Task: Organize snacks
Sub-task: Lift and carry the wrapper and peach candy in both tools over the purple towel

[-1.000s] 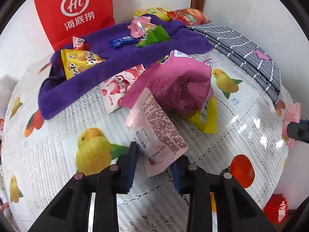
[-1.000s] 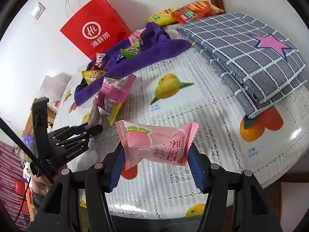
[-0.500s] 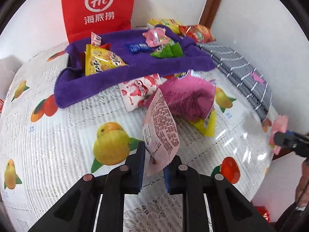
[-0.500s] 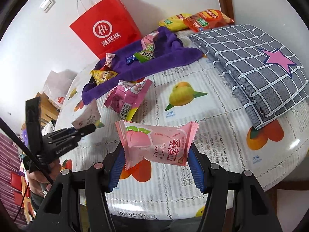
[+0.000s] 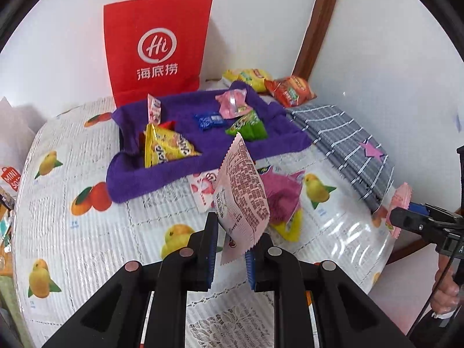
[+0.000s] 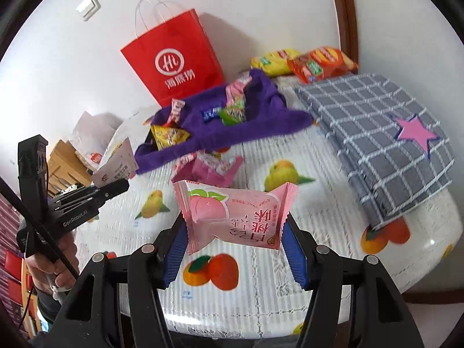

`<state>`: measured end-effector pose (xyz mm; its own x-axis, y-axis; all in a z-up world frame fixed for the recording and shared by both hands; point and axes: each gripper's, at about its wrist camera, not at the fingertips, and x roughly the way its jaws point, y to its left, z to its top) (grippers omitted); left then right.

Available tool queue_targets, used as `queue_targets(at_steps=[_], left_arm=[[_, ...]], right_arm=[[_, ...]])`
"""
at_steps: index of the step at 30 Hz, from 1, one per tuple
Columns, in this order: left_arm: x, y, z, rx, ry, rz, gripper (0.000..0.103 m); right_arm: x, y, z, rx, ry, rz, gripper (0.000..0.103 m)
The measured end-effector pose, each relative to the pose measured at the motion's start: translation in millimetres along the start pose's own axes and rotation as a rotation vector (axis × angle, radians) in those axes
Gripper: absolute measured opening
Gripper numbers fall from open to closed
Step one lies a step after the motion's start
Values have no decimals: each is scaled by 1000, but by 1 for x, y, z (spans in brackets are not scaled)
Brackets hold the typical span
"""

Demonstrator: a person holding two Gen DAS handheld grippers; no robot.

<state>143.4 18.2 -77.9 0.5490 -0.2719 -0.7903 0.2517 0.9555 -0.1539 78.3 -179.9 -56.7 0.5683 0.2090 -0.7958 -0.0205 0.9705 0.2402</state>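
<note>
My left gripper (image 5: 230, 250) is shut on a pale pink snack packet (image 5: 242, 200) and holds it up above the table; the packet also shows in the right wrist view (image 6: 116, 168). My right gripper (image 6: 235, 246) is shut on a pink peach snack packet (image 6: 232, 217), held above the table's near side. A purple towel (image 5: 174, 168) lies at the back and holds several snacks: a yellow packet (image 5: 166, 148), a blue candy (image 5: 208, 120), a green packet (image 5: 246, 127), a pink packet (image 5: 232, 103). A magenta bag (image 5: 281, 194) and a strawberry packet (image 5: 203, 188) lie in front of the towel.
A red paper bag (image 5: 156, 49) stands against the wall behind the towel. A folded grey checked cloth (image 6: 377, 133) lies at the right. Yellow (image 6: 272, 61) and orange (image 6: 322, 63) chip bags lie in the back corner. The table has a fruit-print cloth (image 5: 87, 232).
My left gripper closed on the pale pink packet, lifted it off the table and drew back. My right gripper kept its hold on the peach packet.
</note>
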Motion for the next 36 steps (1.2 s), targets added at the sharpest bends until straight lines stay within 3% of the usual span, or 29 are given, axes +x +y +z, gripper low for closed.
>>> queue_targets(at_steps=[20, 36], left_arm=[[-20, 13, 45, -21, -79, -9, 16], [-8, 45, 87, -79, -92, 31, 16]], right_arm=[[-21, 25, 66, -85, -134, -31, 61], [-3, 35, 123, -109, -180, -39, 61]])
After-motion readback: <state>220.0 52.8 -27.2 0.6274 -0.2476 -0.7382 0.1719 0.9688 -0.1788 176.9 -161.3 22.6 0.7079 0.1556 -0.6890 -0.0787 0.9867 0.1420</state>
